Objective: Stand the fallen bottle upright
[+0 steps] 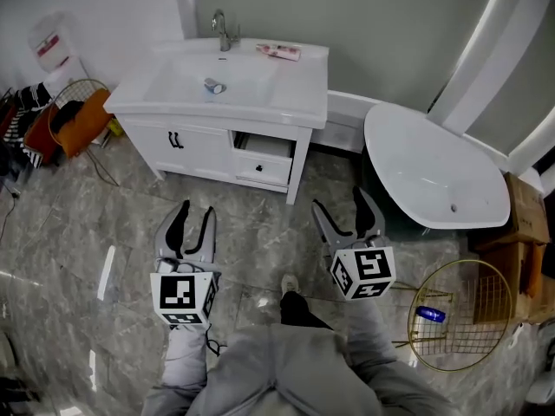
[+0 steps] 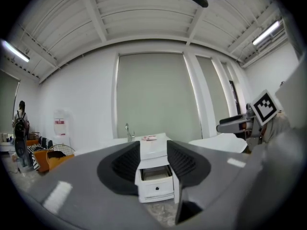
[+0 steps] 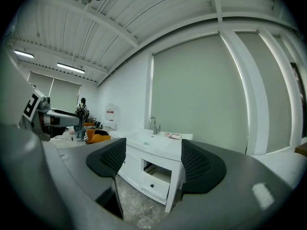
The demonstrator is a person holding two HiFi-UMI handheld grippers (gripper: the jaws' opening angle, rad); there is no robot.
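Left fingers [image 2: 125,163]: released, spread apart, nothing between them.
Right fingers [image 3: 201,166]: released, spread apart, nothing between them.
Left gripper [image 1: 196,217]: over the floor [image 1: 87,224], facing the sink cabinet [image 1: 195,150].
Right gripper [image 1: 338,204]: beside the left gripper, near the bathtub [image 1: 434,176].
Bottle [image 1: 430,314]: blue, lying on its side near the left edge of the round wire basket [image 1: 473,367].
Drawer [image 1: 263,168]: partly open.
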